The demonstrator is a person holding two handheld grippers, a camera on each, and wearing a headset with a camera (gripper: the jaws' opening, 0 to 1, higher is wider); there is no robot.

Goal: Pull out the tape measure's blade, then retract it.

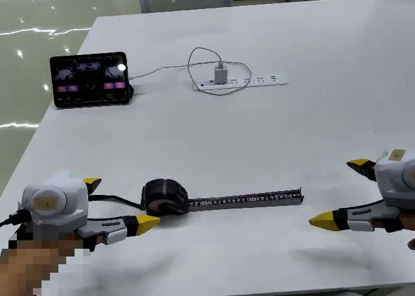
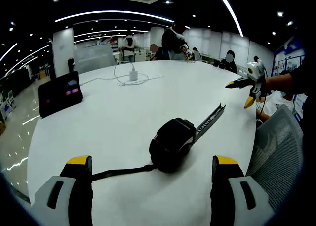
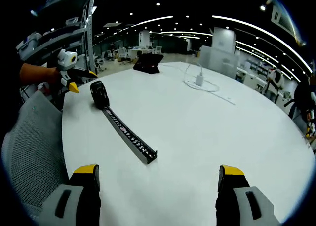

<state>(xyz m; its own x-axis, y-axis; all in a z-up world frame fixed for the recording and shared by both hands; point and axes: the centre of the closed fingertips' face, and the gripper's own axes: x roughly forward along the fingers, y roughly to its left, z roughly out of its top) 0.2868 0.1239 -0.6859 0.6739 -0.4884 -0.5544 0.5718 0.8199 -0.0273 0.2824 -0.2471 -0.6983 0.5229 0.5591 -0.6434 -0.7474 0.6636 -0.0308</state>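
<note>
Tape measure (image 1: 165, 196) lower centre on desk (image 1: 272, 134), blade (image 1: 246, 199) already out, lying flat. Left hand-held gripper (image 1: 120, 202) and right hand-held gripper (image 1: 340, 192) both released, empty. Retracting looks left to do.

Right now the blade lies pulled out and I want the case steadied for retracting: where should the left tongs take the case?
Probably grip the case across its two upright flat sides, coming from the strap end, opposite the blade: the open left tongs face that end.

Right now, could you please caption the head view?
Tape measure, blade extended, lies on white table between open left gripper and right gripper.
</note>
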